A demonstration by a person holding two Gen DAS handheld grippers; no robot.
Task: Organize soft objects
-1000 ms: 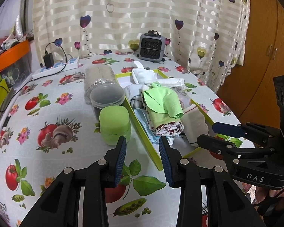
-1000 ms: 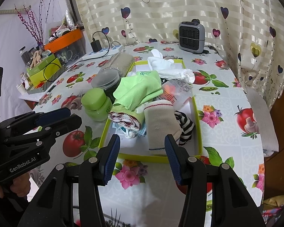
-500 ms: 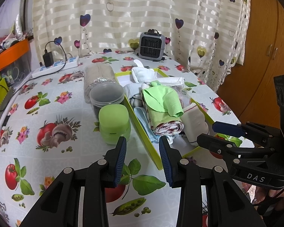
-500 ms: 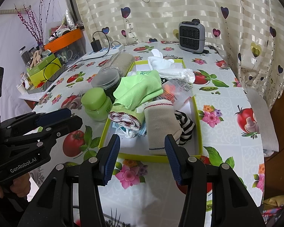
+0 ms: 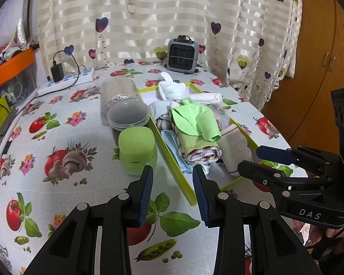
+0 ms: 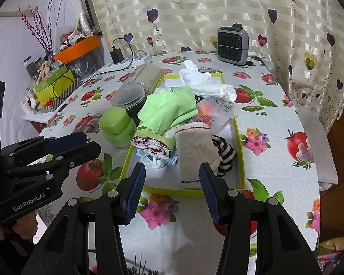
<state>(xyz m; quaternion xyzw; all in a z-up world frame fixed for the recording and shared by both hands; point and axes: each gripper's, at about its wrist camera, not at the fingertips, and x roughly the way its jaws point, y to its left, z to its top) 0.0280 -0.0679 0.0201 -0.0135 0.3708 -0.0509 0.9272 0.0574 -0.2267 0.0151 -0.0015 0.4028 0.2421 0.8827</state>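
In the yellow-green tray [image 6: 238, 137] the soft stuff, like the green cloth [image 6: 169, 110], beige sock [image 6: 195, 151] and white cloth [image 6: 206, 82], sits piled loosely, so could be sorted or not, and the left gripper [image 5: 173, 192] and right gripper [image 6: 172, 190] both hang empty with jaws apart

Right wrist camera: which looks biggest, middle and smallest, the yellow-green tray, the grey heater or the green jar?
1. yellow-green tray, clearly the largest.
2. and 3. green jar and grey heater look alike; the heater sits farther away, so I won't rank them.
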